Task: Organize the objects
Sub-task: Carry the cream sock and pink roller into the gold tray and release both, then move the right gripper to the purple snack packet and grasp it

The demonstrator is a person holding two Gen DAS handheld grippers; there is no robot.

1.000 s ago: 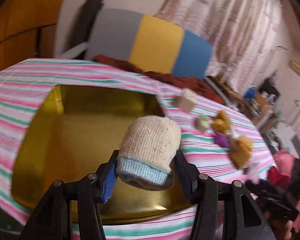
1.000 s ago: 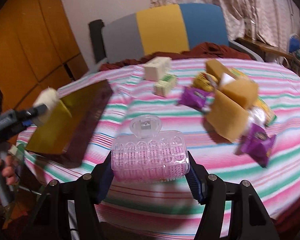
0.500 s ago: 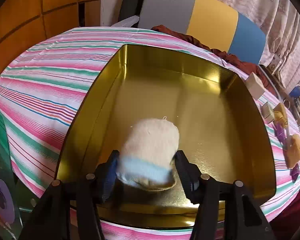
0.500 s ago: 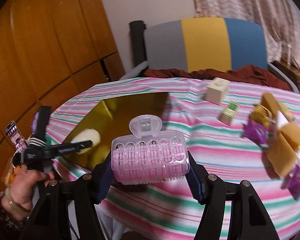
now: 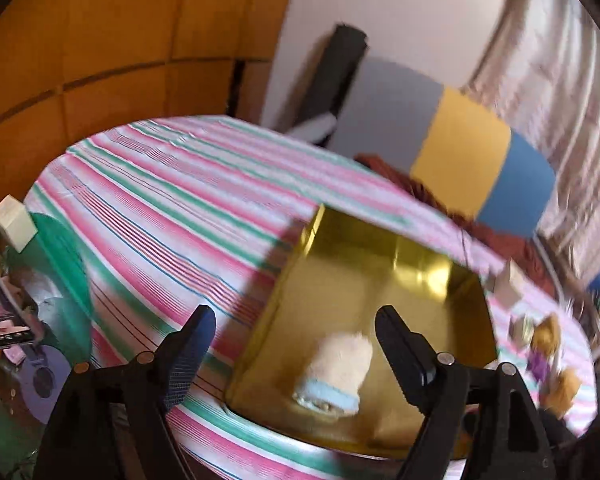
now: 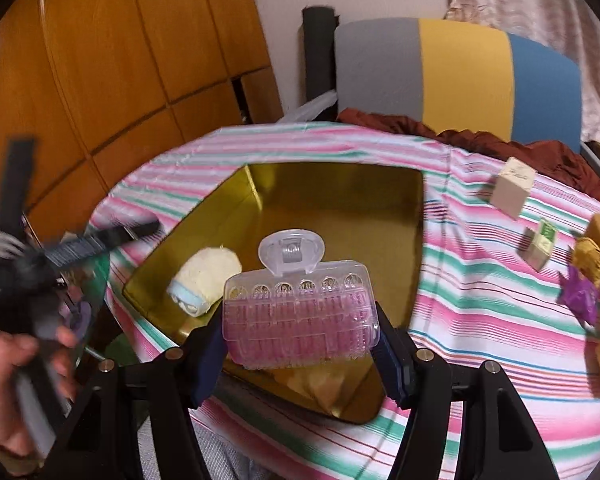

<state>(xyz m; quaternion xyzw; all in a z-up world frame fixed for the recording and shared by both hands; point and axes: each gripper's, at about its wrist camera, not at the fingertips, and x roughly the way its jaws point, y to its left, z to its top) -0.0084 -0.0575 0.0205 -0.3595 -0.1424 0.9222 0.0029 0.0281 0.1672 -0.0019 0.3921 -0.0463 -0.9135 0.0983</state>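
The sock [image 5: 338, 374] has dropped into the gold tray [image 5: 384, 256] from the opening, empty left gripper [image 5: 292, 344]; right gripper [image 6: 300, 344] still pinches the pink clip [image 6: 300, 312]; table items blurred

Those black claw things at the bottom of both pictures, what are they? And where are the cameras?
They are grabbers that a person holds, one in each hand, each with a small camera looking along its two fingers. So one picture is the left hand's view and the other is the right hand's.

The left gripper is opening, with nothing between its fingers. The cream knitted sock with a blue cuff lies in the shiny gold metal tray.

The right gripper pinches a pink see-through plastic hair clip above that tray.

The tray sits on a table with a pink, green and white striped cloth. Small beige boxes and purple wrapped snacks lie farther off.
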